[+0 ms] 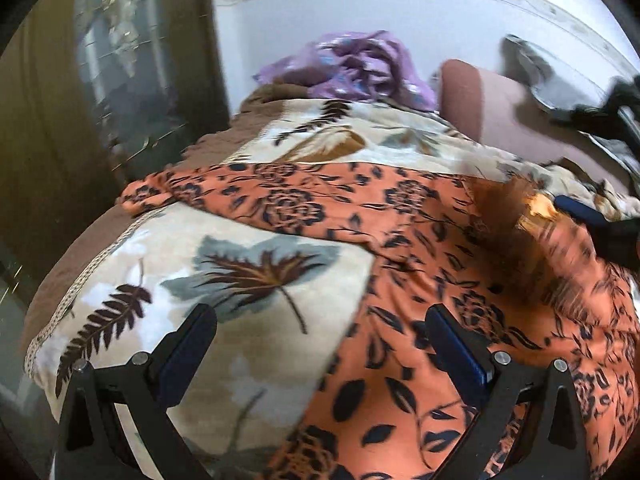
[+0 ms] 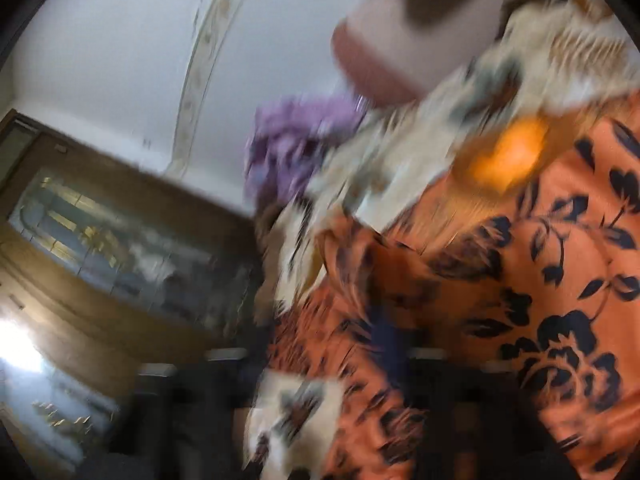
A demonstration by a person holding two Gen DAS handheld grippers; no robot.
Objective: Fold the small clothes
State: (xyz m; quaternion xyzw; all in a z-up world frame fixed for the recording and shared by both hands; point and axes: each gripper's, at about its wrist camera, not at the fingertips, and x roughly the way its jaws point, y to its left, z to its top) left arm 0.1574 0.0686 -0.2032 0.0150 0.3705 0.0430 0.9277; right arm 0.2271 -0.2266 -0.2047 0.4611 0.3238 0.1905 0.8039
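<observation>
On leaf-print fleece blanket [image 1: 256,264] | orange floral garment [image 1: 400,240] rumpled | left claw [image 1: 320,320] spread

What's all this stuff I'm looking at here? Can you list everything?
Orange garment: one, orange with dark navy flowers, spread across the blanket.
Blanket: one, cream with brown and grey leaves, covers the bed.
Purple cloth: one, purple, crumpled at the far end of the blanket.
Cushion: one, brownish-pink, right of the purple cloth.
Cabinet: one, brown wood with glass, at the left.
Wall: white, with a patterned border strip.
Left gripper: one, black with blue pads, open above the garment's edge.
Right gripper: one, black and blue, at the garment's right side; too blurred to tell its state.
</observation>
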